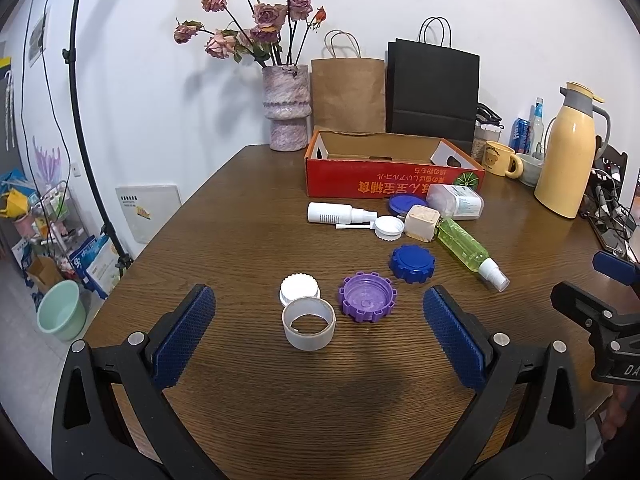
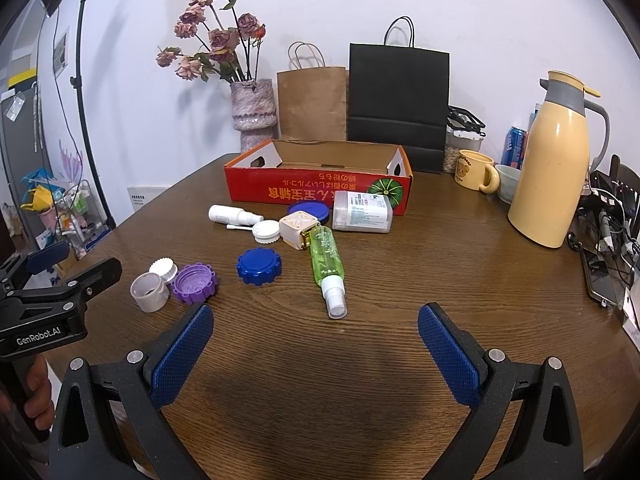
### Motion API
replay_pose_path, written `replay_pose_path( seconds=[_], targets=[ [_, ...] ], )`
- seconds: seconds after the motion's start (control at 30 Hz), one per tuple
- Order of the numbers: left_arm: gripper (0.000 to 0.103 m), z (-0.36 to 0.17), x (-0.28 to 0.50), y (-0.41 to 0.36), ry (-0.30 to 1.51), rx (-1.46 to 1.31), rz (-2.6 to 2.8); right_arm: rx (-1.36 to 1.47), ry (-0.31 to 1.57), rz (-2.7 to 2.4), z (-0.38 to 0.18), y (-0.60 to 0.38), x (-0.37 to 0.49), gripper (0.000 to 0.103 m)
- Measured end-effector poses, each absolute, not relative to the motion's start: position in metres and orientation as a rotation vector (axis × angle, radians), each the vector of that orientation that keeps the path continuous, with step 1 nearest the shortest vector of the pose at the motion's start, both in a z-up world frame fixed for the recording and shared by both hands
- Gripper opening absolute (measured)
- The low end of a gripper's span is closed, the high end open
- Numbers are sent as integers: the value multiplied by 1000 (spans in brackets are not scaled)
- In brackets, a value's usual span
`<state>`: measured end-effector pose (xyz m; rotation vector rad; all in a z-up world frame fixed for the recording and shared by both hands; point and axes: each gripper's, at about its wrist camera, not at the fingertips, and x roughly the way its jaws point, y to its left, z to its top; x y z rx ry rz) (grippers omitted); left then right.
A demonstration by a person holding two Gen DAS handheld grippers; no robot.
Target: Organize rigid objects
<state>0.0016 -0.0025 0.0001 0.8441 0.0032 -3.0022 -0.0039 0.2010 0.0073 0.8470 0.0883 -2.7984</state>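
Both claws hover above the wooden table (image 1: 248,208) with their blue-padded jaws spread wide and nothing between them. From the left wrist view, the left gripper (image 1: 319,316) faces a white ring-shaped cap (image 1: 309,328) standing open side up at 12 o'clock, close ahead of its fingertips. A ribbed white lid (image 1: 299,288) touches that ring on its far side, and a purple notched lid (image 1: 367,296) lies hollow side up just beside it at 1 o'clock. A blue notched lid (image 1: 412,262) sits farther out at 1 o'clock. From the right wrist view, the right gripper (image 2: 316,322) points at a green spray bottle (image 2: 327,262) lying on its side at 12 o'clock, its white nozzle toward the camera. Beyond the bottle's far end sits a small cream cube-shaped container (image 2: 299,229), touching the bottle, with a white screw cap (image 2: 265,231) just beside it at 11 o'clock and a white spray bottle (image 2: 234,215) lying farther left. A clear rectangular jar (image 2: 362,212) lies on its side at 12 to 1 o'clock, against the front of the open red cardboard box (image 2: 316,192), whose visible interior holds nothing. A yellow thermos jug (image 2: 550,168) stands at 2 o'clock.
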Motion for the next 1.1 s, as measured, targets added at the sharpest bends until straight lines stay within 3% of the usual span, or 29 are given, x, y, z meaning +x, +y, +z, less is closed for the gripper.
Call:
replay_pose_path(
  seconds=[1.1],
  targets=[
    [103,2,-2,-2,6,848,-3004,840,88,-2797,8,199,-5,103]
  ],
)
